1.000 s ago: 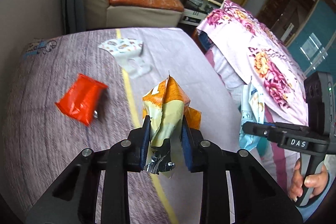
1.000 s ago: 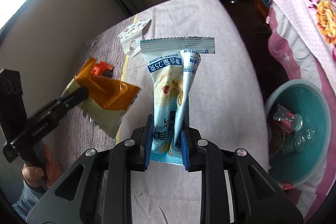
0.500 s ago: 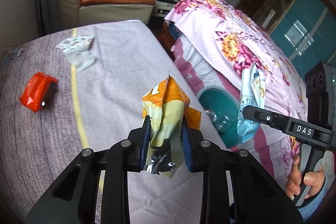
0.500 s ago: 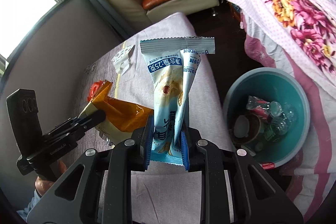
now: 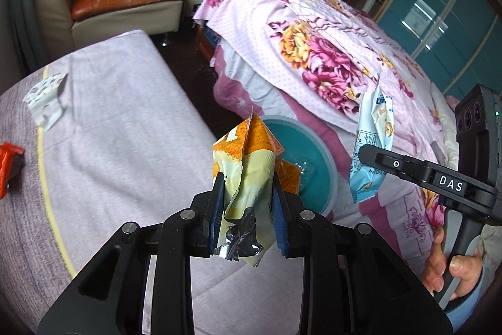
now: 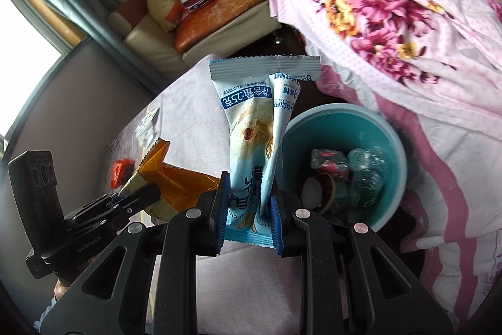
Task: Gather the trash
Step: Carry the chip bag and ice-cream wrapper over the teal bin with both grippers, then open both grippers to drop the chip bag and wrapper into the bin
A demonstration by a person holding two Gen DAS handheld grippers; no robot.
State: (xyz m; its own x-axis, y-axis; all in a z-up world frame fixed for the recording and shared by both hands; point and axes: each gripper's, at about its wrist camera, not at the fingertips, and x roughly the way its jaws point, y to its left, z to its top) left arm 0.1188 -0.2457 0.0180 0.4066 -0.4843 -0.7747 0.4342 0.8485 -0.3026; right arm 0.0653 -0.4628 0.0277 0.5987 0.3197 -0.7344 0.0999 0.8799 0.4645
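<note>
At lower centre of the left wrist view, the left claw [image 5: 248, 203] is clenched on the orange-and-cream wrapper [image 5: 251, 159], as before. At lower centre of the right wrist view, the right claw [image 6: 249, 209] is clenched on the pale blue snack packet [image 6: 257, 121], grip unchanged. Versus one second ago, the teal bin [image 6: 389, 127] sits larger, right of centre, just beside the packet. The red wrapper [image 5: 9, 162] has shifted to the left edge. The white patterned wrapper [image 5: 44, 99] lies upper left on the bed [image 5: 119, 121].
</note>
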